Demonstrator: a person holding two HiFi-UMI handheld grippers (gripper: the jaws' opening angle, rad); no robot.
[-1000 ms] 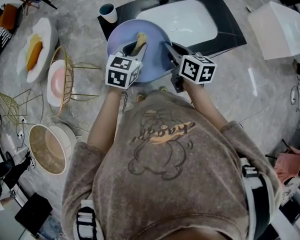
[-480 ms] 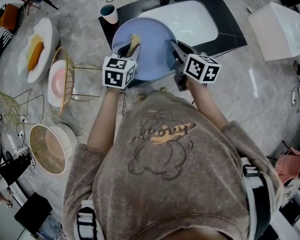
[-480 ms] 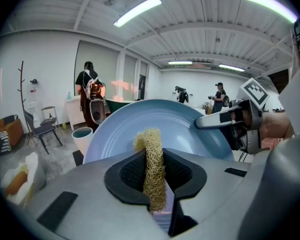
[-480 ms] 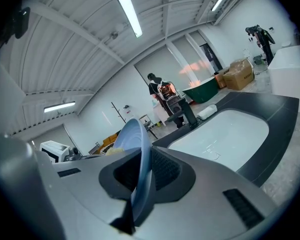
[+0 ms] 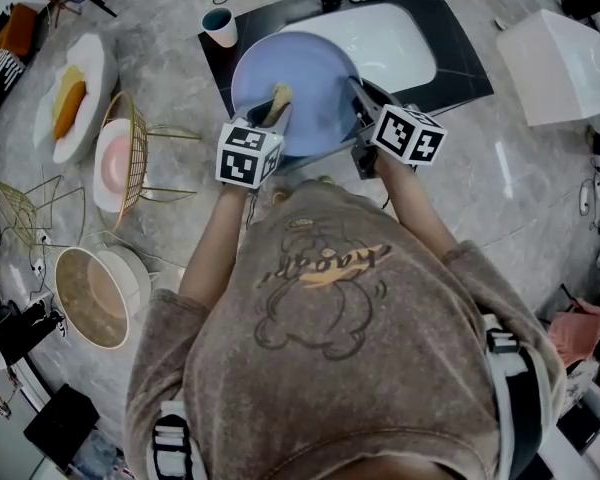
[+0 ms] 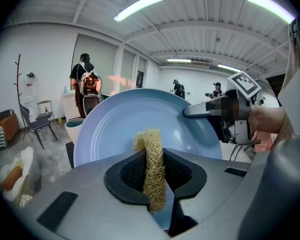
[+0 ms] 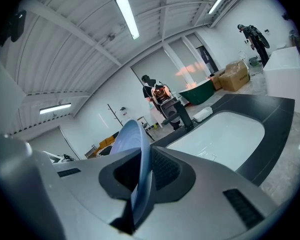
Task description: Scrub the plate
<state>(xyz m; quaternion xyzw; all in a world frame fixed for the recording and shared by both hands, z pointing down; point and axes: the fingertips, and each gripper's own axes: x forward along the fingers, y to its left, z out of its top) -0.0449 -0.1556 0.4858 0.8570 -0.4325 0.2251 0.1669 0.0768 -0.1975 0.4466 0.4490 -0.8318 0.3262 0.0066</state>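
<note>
We are pinching the rim of the blue plate (image 5: 300, 73) in our right gripper (image 7: 139, 184), its jaws pressing tight on the edge, so the plate is standing tilted over the near left corner of the sink (image 5: 395, 43); our left gripper (image 6: 155, 181) is squeezing a yellow loofah scrubber (image 6: 151, 154) and pointing its tip at the plate's face for scrubbing; we think holding it here is keeping drips by the basin.

Both forearms (image 5: 215, 238) reach forward. The left gripper (image 5: 270, 111) has its jaws clamped on a fibrous scrubber (image 6: 153, 159) standing between them. The right gripper (image 5: 357, 89) pinches a plate (image 7: 134, 136) by its rim.
</note>
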